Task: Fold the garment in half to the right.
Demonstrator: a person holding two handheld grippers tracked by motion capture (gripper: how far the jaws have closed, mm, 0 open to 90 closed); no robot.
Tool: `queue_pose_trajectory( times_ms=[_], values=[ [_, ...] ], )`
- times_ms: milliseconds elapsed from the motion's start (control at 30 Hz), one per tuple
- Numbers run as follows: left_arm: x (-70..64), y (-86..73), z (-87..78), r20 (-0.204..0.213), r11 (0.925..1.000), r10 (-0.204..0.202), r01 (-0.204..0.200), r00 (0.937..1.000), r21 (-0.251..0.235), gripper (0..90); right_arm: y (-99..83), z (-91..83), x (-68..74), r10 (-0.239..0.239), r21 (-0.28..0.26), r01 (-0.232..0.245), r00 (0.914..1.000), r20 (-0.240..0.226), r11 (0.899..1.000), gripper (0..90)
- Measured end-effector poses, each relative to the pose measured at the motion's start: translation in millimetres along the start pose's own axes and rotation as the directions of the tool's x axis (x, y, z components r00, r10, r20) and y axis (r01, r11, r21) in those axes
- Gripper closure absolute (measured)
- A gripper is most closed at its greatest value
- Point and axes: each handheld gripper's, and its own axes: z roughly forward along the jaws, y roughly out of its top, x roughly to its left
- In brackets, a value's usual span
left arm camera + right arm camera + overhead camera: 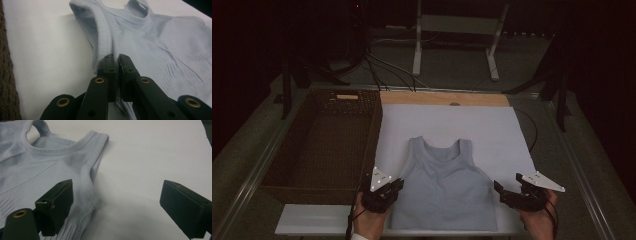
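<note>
White table [507,130]: left claw [117,58] pinches the vest [443,185] at its armhole; we bring the wide-open right claw [115,202] onto the opposite armhole beside it.

I see a table [597,200] with a white board [492,130] laid on it. Flat on the board lies a pale blue tank top [444,187], straps pointing away from me. Left of the tank top, a dark wicker basket [319,187] sits beside the board. Beyond the tank top, a wooden strip [422,98] runs along the board's far edge.
</note>
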Motion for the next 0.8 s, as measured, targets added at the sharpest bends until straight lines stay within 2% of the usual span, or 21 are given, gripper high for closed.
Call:
queue_pose_trajectory(
  times_ms=[133,333,633,800],
  values=[
    [-4.2,3.8,5.2,0.013,1.0000,0.005,-0.005,0.9999,0.006,86.4,-1.4,-0.4,3.0,-0.011,0.003,0.011,0.9999,-0.006,1.000,12.0],
    [-13.7,16.3,5.5,0.060,0.9998,0.011,-0.010,0.9981,-0.016,86.2,-3.1,-0.4,2.5,-0.012,0.007,0.012,0.9999,-0.008,1.000,12.0],
    [-34.8,33.3,11.8,0.130,0.9982,0.049,-0.044,0.9903,-0.041,86.2,-4.2,0.0,3.0,-0.012,0.007,0.012,0.9998,-0.014,1.000,11.9],
    [-42.4,38.5,17.2,0.171,0.9978,0.048,-0.039,0.9841,-0.054,86.2,-5.1,0.9,2.7,-0.012,0.008,0.012,0.9998,-0.017,1.000,11.6]
  ],
)
